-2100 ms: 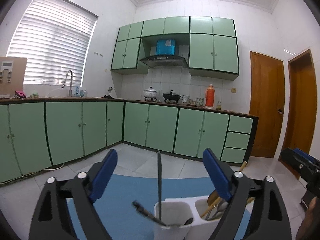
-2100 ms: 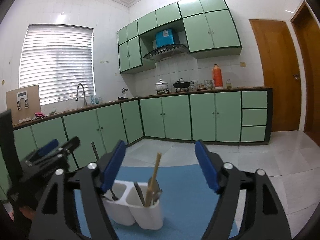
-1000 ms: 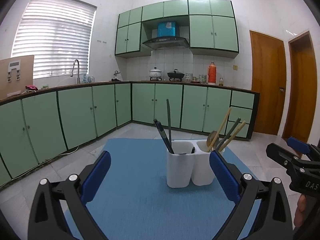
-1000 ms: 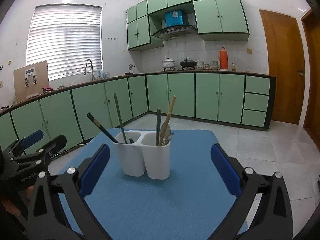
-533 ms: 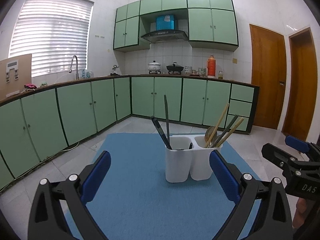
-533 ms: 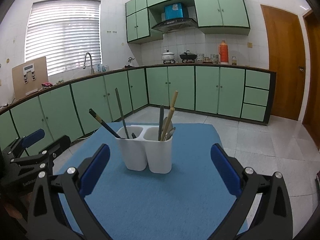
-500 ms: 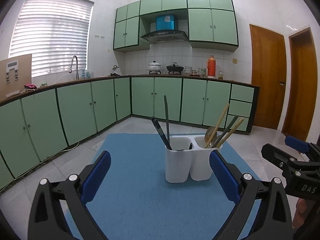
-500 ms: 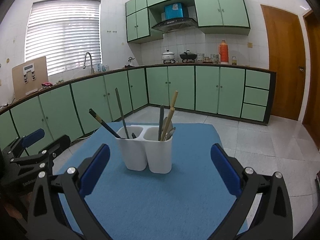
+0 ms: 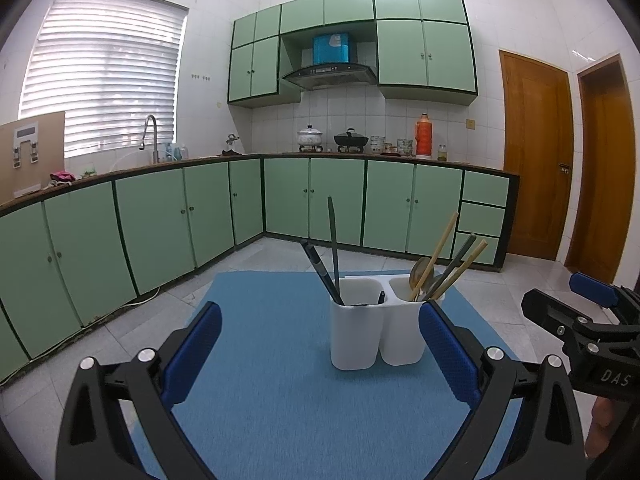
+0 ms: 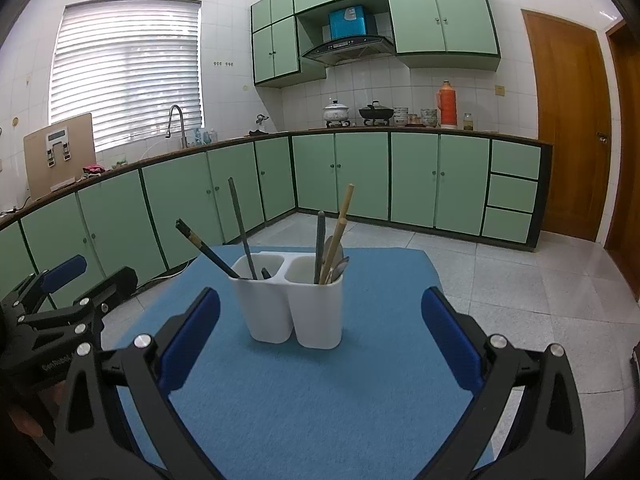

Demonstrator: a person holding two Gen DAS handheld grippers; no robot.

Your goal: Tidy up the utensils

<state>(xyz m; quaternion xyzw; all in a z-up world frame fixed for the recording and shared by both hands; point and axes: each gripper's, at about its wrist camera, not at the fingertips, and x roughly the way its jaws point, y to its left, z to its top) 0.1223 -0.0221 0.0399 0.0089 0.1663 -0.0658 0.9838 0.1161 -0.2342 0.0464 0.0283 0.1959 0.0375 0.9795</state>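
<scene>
A white two-compartment utensil holder [image 9: 376,326] [image 10: 294,304] stands upright on a blue mat [image 9: 280,400] [image 10: 304,400]. Its left cup holds dark chopsticks [image 9: 333,240] [image 10: 240,224]. Its right cup holds wooden chopsticks [image 9: 438,246] [image 10: 340,226], a dark utensil and a spoon [image 9: 418,272]. My left gripper [image 9: 320,338] is open and empty, a little short of the holder. My right gripper [image 10: 320,332] is also open and empty, just as far back. Each gripper shows at the edge of the other's view.
Green base cabinets [image 9: 160,224] [image 10: 360,176] run along the left and far walls under a countertop with pots, a sink tap and an orange flask [image 9: 423,136]. Two wooden doors [image 9: 536,160] stand at the right. White floor tiles [image 10: 520,280] surround the mat.
Over two seconds both grippers drew back from the holder and tilted down, so it now sits whole in view. In the last half second nothing visibly moved.
</scene>
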